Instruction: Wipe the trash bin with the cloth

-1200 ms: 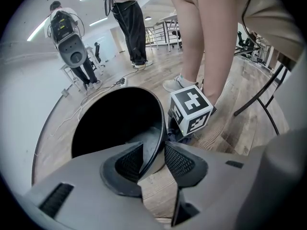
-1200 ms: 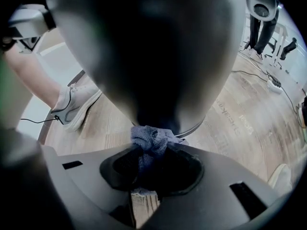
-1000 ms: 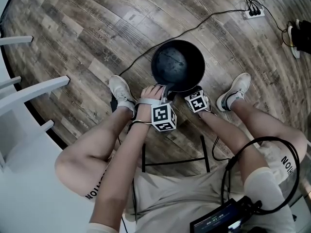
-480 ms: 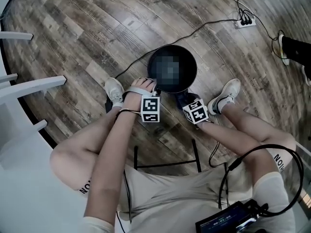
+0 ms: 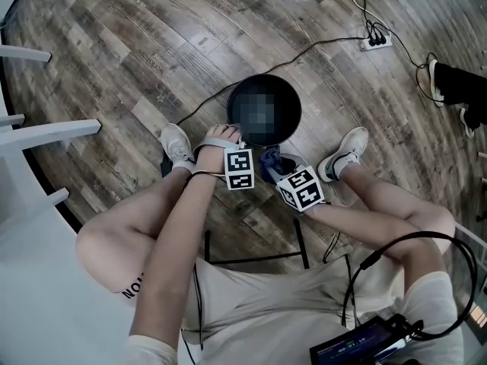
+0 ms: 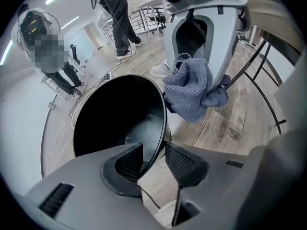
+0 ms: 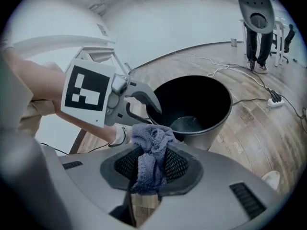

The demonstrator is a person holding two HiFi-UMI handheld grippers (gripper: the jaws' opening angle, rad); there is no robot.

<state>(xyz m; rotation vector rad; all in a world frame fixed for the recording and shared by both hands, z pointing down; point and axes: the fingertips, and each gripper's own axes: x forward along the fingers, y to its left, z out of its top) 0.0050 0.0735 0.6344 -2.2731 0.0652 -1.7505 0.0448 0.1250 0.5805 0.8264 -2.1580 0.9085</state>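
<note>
The black trash bin stands on the wood floor between my feet. My left gripper straddles its near rim, one jaw inside and one outside. In the left gripper view the rim runs between the pads with a sliver of gap. Those jaws have just been closing and are open round it. My right gripper hovers just right of it, near the bin's front. It is shut on a bunched blue-grey cloth, which hangs clear of the bin and shows in the left gripper view as the cloth.
A black cable runs from the bin's far side to a power strip. White furniture fills the left edge. My shoes flank the bin. Another person's foot is at the far right.
My right gripper has lifted away from the bin's near side toward me, and the cloth in it now shows. The left gripper has stayed at the rim.
</note>
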